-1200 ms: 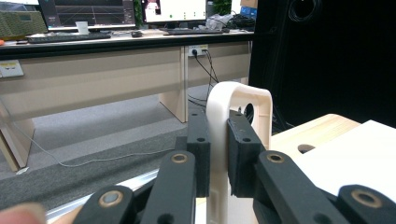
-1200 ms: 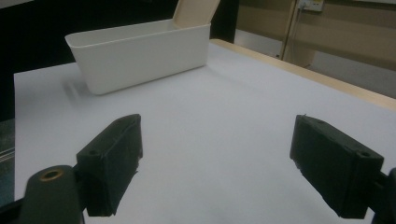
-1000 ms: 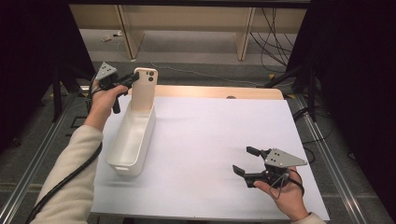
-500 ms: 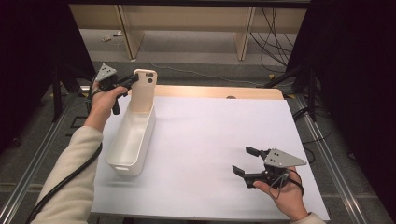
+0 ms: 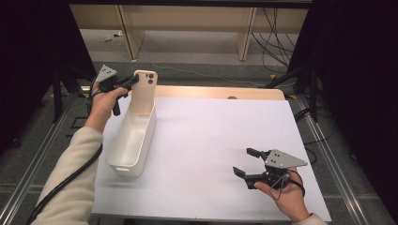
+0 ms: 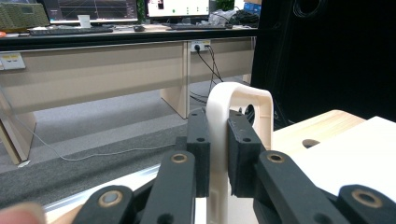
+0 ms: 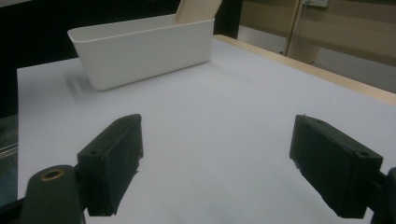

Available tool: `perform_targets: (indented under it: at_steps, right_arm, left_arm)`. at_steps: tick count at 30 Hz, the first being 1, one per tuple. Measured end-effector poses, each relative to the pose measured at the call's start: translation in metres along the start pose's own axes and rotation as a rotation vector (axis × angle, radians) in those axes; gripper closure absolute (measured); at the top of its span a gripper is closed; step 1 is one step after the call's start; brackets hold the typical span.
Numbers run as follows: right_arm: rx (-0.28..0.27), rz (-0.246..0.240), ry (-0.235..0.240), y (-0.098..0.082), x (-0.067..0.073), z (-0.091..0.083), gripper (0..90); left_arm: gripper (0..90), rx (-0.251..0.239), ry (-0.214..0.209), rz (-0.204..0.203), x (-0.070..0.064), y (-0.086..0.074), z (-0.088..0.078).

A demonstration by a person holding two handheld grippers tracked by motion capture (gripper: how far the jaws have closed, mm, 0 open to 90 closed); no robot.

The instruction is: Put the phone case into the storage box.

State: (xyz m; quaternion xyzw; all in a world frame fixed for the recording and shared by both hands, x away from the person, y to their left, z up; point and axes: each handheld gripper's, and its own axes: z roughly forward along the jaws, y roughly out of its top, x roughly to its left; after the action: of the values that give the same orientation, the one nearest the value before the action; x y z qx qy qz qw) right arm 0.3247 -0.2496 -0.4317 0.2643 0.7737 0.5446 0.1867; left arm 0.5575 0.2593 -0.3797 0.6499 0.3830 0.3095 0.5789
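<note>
Cream-coloured and smooth, a phone in its case [image 5: 143, 91] stands upright at the far end of a long white plastic bin [image 5: 132, 140], in the upper left of the high view. Its back faces the camera, with a rounded camera block and two dark lenses near its top right corner. In the left gripper view the phone [image 6: 233, 126] appears edge-on as a thin pale slab with rounded top corners, rising in the middle of the frame. The left gripper [image 5: 126, 84] comes at it from the left of the high view, held in the person's left hand [image 5: 104, 99], and its two black pads are closed tight on the phone's left edge, one on each face. The phone's lower end sits inside the bin, which lies lengthways down the left side of the white table [image 5: 216, 140]. Well apart, in the lower right of the high view, the right gripper [image 5: 247, 162] rests low over the table in the right hand [image 5: 284, 197], with its jaws spread wide and nothing between them. In the right gripper view the bin [image 7: 144, 49] lies across the upper left of the frame.
</note>
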Motion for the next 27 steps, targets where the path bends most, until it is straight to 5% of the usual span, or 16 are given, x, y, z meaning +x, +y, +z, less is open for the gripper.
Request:
perform_targets:
  at_steps: [27]
  right_arm:
    - [0.002,-0.001,0.000,-0.0008,-0.0002,0.0016,18.4]
  left_arm:
    - [80.4,0.051,-0.002,-0.005,0.0008,-0.0035,0.0037]
